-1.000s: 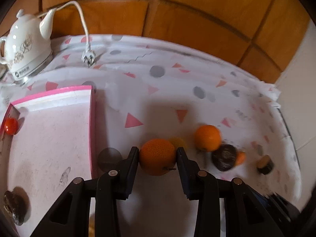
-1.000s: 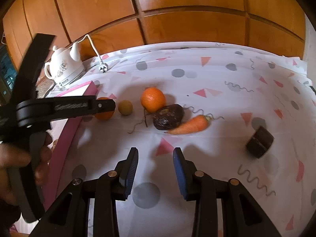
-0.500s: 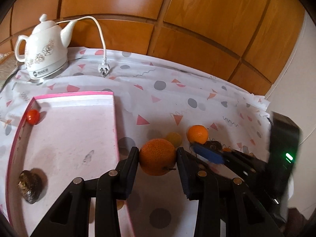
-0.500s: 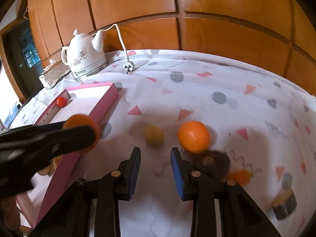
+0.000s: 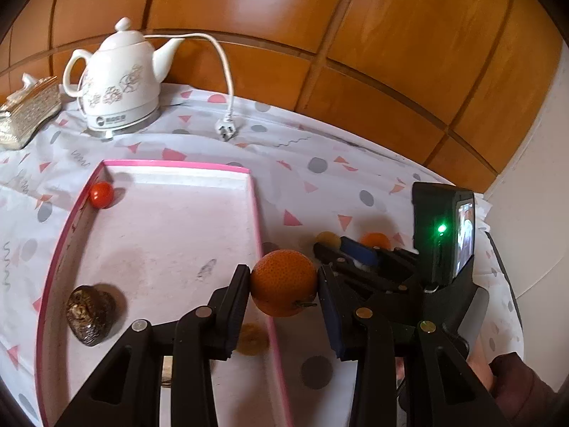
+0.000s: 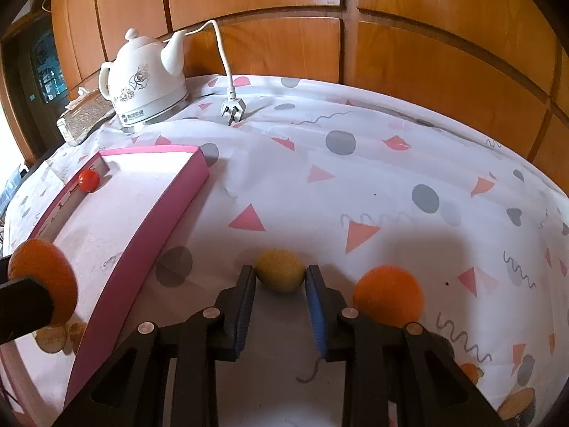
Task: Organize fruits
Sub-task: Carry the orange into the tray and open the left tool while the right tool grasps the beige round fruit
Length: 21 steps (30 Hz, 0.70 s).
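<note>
My left gripper [image 5: 283, 273] is shut on a large orange [image 5: 282, 283] and holds it above the right rim of the pink tray [image 5: 256, 220]. The tray holds a small red tomato [image 5: 101, 194], a dark brown wrinkled fruit [image 5: 90, 315] and a pale yellowish piece [image 5: 251, 339]. My right gripper [image 6: 281, 277] is low over the tablecloth, its jaws closing on a small yellow fruit [image 6: 281, 274]; both pads touch its sides. A second orange [image 6: 388, 297] lies just right of it. The held orange [image 6: 42, 277] shows at the left edge of the right wrist view.
A white kettle [image 6: 145, 78] with its loose plug [image 6: 233, 108] stands at the back left beside a tissue box [image 6: 83, 115]. A wooden wall runs behind the table. A bit of carrot [image 6: 469, 372] peeks out at the lower right.
The left gripper carried the orange left, from over the cloth to over the tray's rim. The right gripper moved left from the dark fruit and carrot, and narrowed around the yellow fruit.
</note>
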### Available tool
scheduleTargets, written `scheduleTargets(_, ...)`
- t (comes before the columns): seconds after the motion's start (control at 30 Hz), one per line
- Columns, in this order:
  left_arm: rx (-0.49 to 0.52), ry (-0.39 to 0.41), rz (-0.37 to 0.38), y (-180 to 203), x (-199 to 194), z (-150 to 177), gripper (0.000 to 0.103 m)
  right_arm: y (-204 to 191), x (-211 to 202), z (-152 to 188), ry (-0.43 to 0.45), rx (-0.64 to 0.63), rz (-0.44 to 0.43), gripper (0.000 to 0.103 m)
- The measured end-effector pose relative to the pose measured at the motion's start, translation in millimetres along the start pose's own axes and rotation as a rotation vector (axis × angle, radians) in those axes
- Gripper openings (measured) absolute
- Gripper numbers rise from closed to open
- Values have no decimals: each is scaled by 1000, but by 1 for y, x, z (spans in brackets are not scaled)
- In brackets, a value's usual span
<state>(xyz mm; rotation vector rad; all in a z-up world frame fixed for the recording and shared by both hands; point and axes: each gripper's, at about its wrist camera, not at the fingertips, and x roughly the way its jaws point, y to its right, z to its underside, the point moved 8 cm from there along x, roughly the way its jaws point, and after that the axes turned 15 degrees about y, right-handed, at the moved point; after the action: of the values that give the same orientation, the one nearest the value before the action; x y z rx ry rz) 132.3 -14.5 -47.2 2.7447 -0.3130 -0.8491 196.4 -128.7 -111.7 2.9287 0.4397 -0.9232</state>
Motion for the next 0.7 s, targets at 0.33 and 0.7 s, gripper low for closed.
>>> scheduleTargets(0.33, -53, -7, -98, -44, -7, 11, 39, -13, -19, 11, -11, -32, -34, 28)
scheduleTargets(0.7, -36, 31, -171, -65, -18, 8, 39, -18, -60, 44, -4, -20, -15, 28)
